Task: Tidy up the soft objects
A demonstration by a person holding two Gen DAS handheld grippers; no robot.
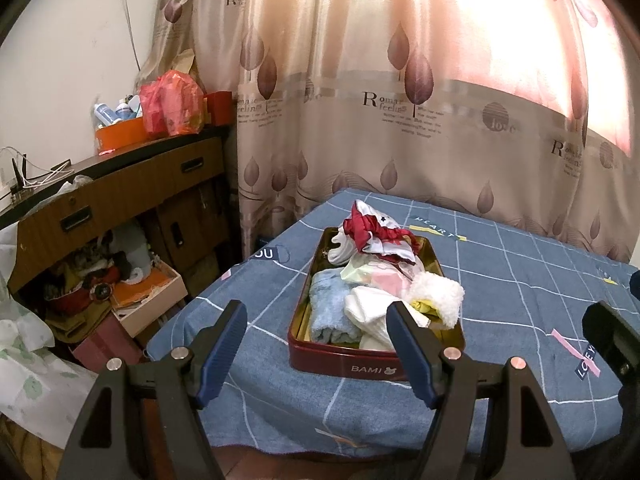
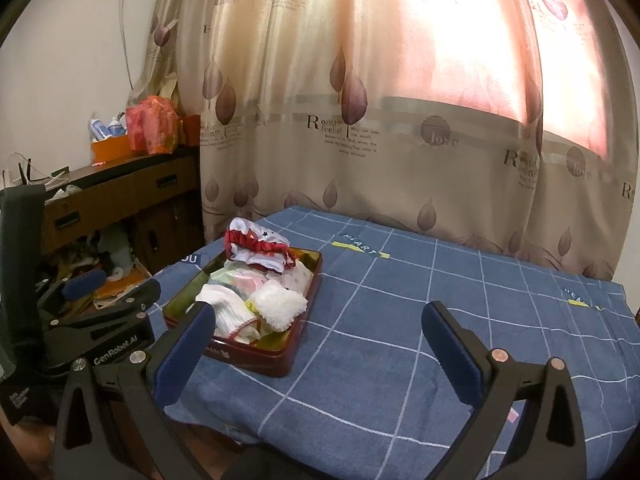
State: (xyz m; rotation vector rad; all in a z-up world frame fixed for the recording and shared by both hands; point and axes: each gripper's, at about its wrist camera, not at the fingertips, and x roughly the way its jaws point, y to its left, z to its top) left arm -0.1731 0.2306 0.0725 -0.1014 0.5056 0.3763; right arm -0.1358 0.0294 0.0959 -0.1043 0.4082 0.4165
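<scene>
Left wrist view: the left tongs [image 1: 320,344] are gaping wide at lower centre, holding nothing and touching nothing, hovering before the red tin [image 1: 352,364] of soft cloths [image 1: 384,280] sitting mid-frame on the blue checked surface [image 1: 520,300]. The right tongs [image 2: 316,344] are likewise standing wide and empty above the surface, tin [image 2: 256,354] at left centre.

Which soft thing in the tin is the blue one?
The light blue towel, folded along the left side of the red tin. The other soft things there are white, pale pink or red.
</scene>
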